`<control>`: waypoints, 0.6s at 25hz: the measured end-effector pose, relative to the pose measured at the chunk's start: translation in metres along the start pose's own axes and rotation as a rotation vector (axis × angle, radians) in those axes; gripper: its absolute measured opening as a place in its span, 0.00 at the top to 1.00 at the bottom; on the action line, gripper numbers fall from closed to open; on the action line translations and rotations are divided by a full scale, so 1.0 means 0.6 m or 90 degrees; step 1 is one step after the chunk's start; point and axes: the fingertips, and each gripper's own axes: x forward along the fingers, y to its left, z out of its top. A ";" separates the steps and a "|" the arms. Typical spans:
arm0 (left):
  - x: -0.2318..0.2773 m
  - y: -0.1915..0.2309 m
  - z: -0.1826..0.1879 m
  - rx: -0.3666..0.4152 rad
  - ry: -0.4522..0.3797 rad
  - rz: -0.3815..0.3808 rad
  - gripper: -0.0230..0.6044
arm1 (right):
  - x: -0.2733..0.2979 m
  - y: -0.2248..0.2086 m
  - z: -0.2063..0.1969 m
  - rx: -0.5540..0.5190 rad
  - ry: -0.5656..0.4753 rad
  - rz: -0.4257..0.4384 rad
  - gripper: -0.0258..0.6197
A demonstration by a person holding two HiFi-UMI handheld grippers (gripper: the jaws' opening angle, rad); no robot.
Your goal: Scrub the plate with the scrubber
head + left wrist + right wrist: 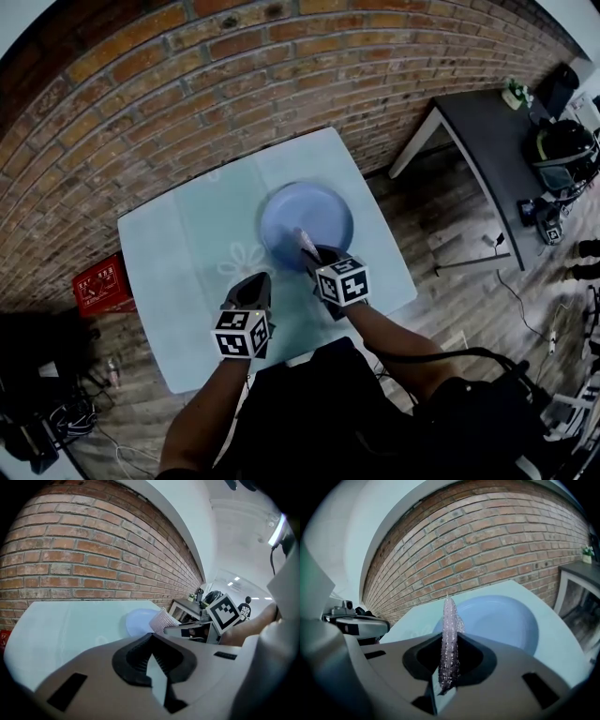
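A round blue plate [309,217] lies on the pale green tablecloth [178,272], toward the brick wall. My right gripper [307,251] hovers over the plate's near rim, shut on a thin pink bristly scrubber [303,241]. In the right gripper view the scrubber [449,634] stands edge-on between the jaws, with the plate [501,618] just beyond. My left gripper [253,284] hangs over the cloth to the left of the plate, jaws together and holding nothing. From the left gripper view [151,640] I see the plate [138,620], the scrubber [164,619] and the right gripper [201,626].
A brick wall [187,84] runs behind the table. A red crate [101,286] sits on the wooden floor at the left. At the right stands a dark side table [487,141] with a helmet [562,150]. Cables lie on the floor.
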 end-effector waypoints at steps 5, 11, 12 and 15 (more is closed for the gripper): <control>0.009 -0.003 -0.003 0.002 0.007 -0.005 0.95 | -0.015 -0.026 0.001 0.015 -0.010 -0.018 0.85; 0.029 -0.009 -0.003 -0.009 0.011 -0.003 0.95 | -0.035 -0.070 0.001 0.040 -0.013 -0.045 0.85; 0.032 -0.012 -0.004 -0.010 0.013 -0.005 0.95 | -0.037 -0.076 0.000 0.043 -0.014 -0.048 0.85; 0.040 -0.016 -0.005 -0.007 0.017 -0.010 0.95 | -0.042 -0.091 0.000 0.048 -0.013 -0.058 0.85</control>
